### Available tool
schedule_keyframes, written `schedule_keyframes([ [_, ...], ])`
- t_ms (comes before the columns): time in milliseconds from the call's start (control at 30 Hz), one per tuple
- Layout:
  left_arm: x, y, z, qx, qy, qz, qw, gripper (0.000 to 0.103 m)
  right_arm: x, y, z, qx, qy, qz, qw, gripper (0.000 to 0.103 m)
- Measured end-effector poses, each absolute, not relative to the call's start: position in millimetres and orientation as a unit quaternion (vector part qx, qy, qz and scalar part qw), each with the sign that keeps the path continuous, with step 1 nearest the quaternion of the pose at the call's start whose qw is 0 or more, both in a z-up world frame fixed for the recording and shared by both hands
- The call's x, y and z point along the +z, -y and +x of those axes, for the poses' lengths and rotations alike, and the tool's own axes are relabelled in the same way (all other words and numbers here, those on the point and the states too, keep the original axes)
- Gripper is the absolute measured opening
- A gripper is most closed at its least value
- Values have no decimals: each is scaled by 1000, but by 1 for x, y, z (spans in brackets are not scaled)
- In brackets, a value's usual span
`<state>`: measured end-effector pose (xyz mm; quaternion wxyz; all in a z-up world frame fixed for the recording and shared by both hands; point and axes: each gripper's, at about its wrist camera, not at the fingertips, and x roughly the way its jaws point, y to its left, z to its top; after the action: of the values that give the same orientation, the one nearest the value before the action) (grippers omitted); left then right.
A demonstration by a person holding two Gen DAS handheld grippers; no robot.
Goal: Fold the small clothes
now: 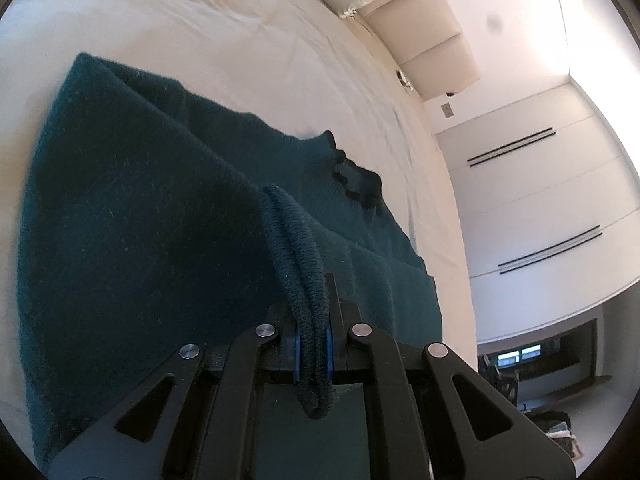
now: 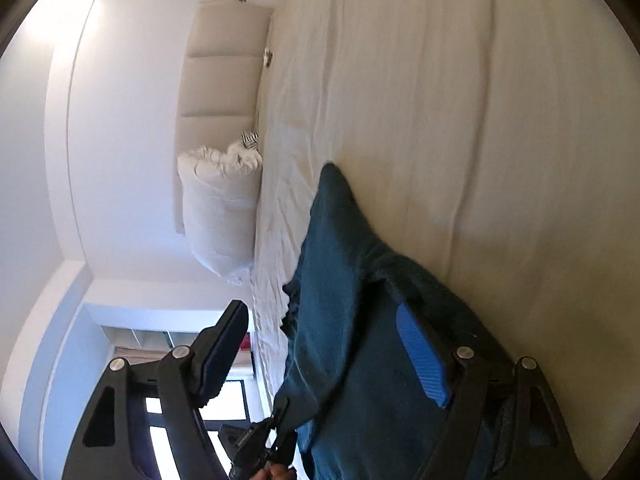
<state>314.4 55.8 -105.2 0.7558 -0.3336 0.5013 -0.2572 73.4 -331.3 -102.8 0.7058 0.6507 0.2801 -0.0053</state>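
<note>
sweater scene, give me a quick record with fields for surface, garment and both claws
surface: white bed sheet
garment: dark teal sweater, partly folded, lying on the sheet
collar: dark trim, on the side away from the left claw
left claw: shut on the sweater's ribbed edge
right claw: open, one finger against the sweater, nothing pinched
background: pillow, headboard

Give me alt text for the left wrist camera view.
The left tongs are shut on the ribbed hem of a dark teal sweater, lifting that edge off a cream bedsheet. Beyond are a padded headboard and white wardrobe doors.
</note>
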Motion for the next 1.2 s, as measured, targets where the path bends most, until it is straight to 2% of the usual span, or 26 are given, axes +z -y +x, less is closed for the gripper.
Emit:
schedule_keyframes([
  [233, -110, -47, 322, -256, -501, -334, 756, 7, -96, 321, 95, 1, -299, 658, 691, 79],
  [400, -107, -63, 318, -252, -493, -342, 759, 7, -57, 335, 66, -140, -285, 575, 754, 78],
  [600, -112, -73, 314, -250, -491, -353, 756, 7, -69, 316, 85, -36, -316, 604, 731, 78],
  [800, -114, -73, 315, -244, -500, -349, 754, 7, -101, 299, 120, -20, -364, 611, 703, 78],
  [1100, -125, -77, 320, -240, -503, -354, 751, 7, -119, 334, 139, -5, -280, 628, 726, 76],
  [1200, -130, -80, 319, -241, -500, -362, 749, 7, -126, 333, 133, -2, -271, 612, 744, 64],
])
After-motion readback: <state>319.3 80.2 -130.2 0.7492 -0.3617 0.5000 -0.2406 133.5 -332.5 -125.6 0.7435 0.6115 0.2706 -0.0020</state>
